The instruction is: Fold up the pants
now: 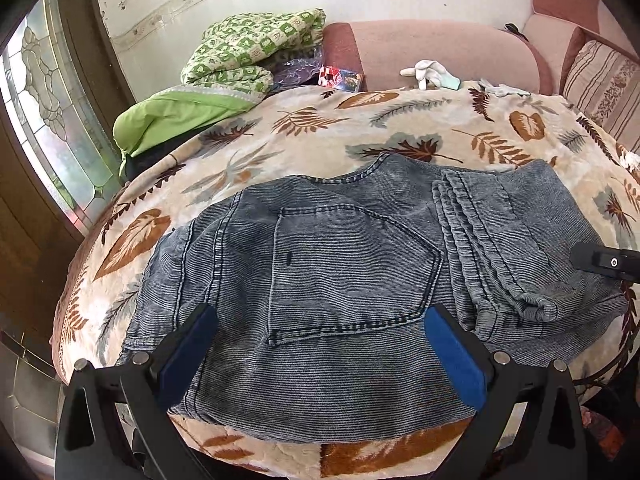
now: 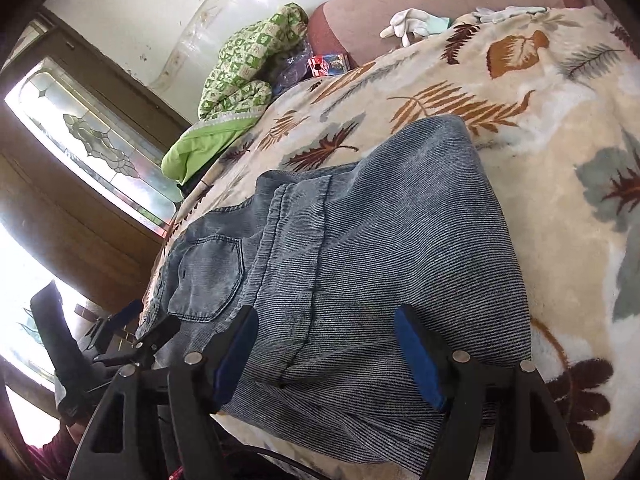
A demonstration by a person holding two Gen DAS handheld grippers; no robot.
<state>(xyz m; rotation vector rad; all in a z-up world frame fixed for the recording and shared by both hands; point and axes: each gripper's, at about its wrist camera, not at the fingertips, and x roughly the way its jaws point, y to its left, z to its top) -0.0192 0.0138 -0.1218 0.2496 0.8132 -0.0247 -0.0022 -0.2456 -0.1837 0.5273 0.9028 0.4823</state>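
Grey-blue denim pants (image 1: 344, 272) lie folded on a leaf-patterned blanket (image 1: 280, 132), back pocket up, with the leg cuffs (image 1: 500, 264) laid over the right part. My left gripper (image 1: 320, 320) is open, its blue pads over the pants' near edge, holding nothing. In the right wrist view the pants (image 2: 380, 248) lie in front, and my right gripper (image 2: 324, 324) is open with its pads on either side of the near fold. The left gripper (image 2: 132, 332) shows at the lower left there, and the right gripper's tip (image 1: 600, 262) at the right edge of the left wrist view.
A green checked quilt (image 1: 248, 48) and a lime cushion (image 1: 172, 120) sit at the back left. A pink sofa back (image 1: 440, 52) carries white gloves (image 1: 430, 72). A striped cushion (image 1: 600, 84) is at the right. A wooden door with stained glass (image 2: 92, 148) stands left.
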